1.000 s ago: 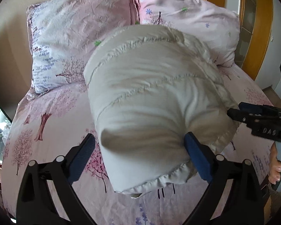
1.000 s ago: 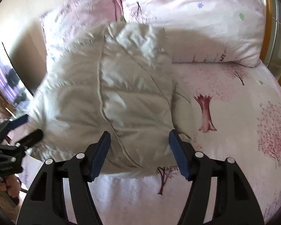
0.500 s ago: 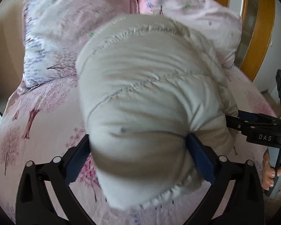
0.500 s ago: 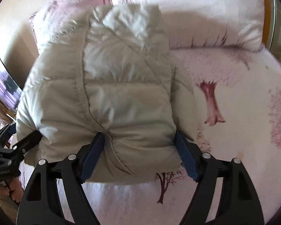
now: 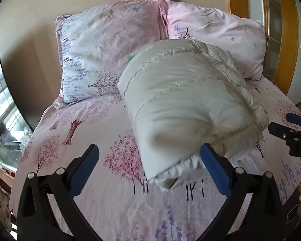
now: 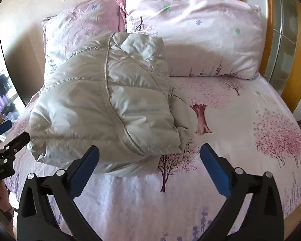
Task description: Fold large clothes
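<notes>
A puffy off-white quilted jacket, folded into a thick bundle, lies on the pink tree-print bed sheet. It also shows in the right wrist view. My left gripper is open, just short of the bundle's near left end, holding nothing. My right gripper is open and empty in front of the bundle's near right corner. The right gripper's tips show at the right edge of the left wrist view; the left gripper's tips show at the left edge of the right wrist view.
Two pink floral pillows stand against the beige wall behind the jacket. A wooden door frame is at the right. A window and a low table with clutter are left of the bed.
Both grippers have pulled back from the folded jacket, which had filled the space between their fingers half a second ago. The jacket now rests on the bed.
</notes>
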`<state>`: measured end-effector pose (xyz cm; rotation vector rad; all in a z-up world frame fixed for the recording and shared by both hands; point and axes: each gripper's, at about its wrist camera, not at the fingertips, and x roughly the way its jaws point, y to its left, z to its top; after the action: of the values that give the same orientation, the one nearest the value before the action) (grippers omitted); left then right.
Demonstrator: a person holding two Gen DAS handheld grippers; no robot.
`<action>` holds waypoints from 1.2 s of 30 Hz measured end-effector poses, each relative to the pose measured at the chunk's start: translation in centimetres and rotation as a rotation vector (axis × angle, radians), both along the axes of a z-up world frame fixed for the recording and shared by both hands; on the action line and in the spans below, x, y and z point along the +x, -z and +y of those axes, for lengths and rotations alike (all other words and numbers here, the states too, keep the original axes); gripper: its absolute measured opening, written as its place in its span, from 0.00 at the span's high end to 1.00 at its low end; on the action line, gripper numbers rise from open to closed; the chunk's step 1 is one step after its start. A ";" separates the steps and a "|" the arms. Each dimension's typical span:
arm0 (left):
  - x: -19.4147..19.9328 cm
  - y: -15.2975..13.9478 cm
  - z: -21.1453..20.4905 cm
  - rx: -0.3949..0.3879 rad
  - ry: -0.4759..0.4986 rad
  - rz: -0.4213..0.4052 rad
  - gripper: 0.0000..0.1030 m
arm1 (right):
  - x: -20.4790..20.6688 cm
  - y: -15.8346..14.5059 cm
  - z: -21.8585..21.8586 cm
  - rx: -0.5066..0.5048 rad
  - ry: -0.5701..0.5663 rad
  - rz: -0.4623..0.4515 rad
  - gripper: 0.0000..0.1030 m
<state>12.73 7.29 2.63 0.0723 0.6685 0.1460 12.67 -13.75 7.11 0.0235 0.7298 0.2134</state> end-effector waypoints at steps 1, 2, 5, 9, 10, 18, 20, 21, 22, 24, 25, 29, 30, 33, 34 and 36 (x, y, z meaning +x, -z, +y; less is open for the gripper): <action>-0.3 0.1 0.0 0.000 -0.005 0.001 0.02 | -0.4 0.0 0.0 -0.002 0.005 -0.004 0.01; -0.7 0.2 0.2 0.000 -0.012 0.002 0.02 | -0.8 -0.1 -0.1 -0.008 0.013 -0.006 0.01; -1.6 0.6 0.3 -0.007 -0.025 0.009 0.02 | -1.6 0.2 0.0 -0.016 0.018 -0.002 0.01; -2.0 1.1 0.3 0.000 -0.037 0.022 0.02 | -2.4 0.5 0.4 -0.026 0.017 0.001 0.01; -2.1 1.3 0.3 0.000 -0.039 0.026 0.02 | -2.5 0.5 0.4 -0.030 0.016 -0.002 0.01; -3.7 2.2 1.3 -0.038 -0.066 0.035 0.02 | -4.0 0.4 1.0 -0.066 0.019 -0.034 0.01; -4.1 2.7 1.3 -0.056 -0.063 0.048 0.02 | -4.3 0.9 1.1 -0.070 0.020 -0.022 0.01; -4.3 3.0 1.3 -0.066 -0.063 0.056 0.02 | -4.4 1.1 1.1 -0.071 0.019 -0.016 0.01; -4.4 3.3 1.3 -0.074 -0.064 0.062 0.02 | -4.5 1.4 1.2 -0.072 0.017 -0.010 0.01; -4.6 4.1 1.2 -0.097 -0.063 0.088 0.02 | -4.7 2.2 1.6 -0.085 0.010 0.011 0.01; -4.7 4.3 1.2 -0.102 -0.065 0.094 0.02 | -4.8 2.6 1.8 -0.093 0.007 0.020 0.01; -5.0 4.9 0.6 -0.095 -0.061 0.129 0.02 | -5.0 3.6 2.4 -0.110 -0.017 0.074 0.01; -5.1 5.0 0.5 -0.098 -0.058 0.136 0.02 | -5.1 3.8 2.5 -0.114 -0.021 0.081 0.01; -5.1 5.6 0.3 -0.126 -0.035 0.166 0.02 | -5.3 4.2 2.8 -0.115 -0.032 0.103 0.01; -5.0 5.9 0.1 -0.133 -0.031 0.180 0.02 | -5.3 4.4 2.9 -0.117 -0.035 0.115 0.01; -4.8 6.6 -0.2 -0.128 -0.035 0.203 0.02 | -5.3 5.0 3.2 -0.125 -0.039 0.141 0.01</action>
<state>7.90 7.11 -3.94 -0.0481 0.8805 0.1300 7.39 -10.53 2.13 -0.0958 0.8838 0.2038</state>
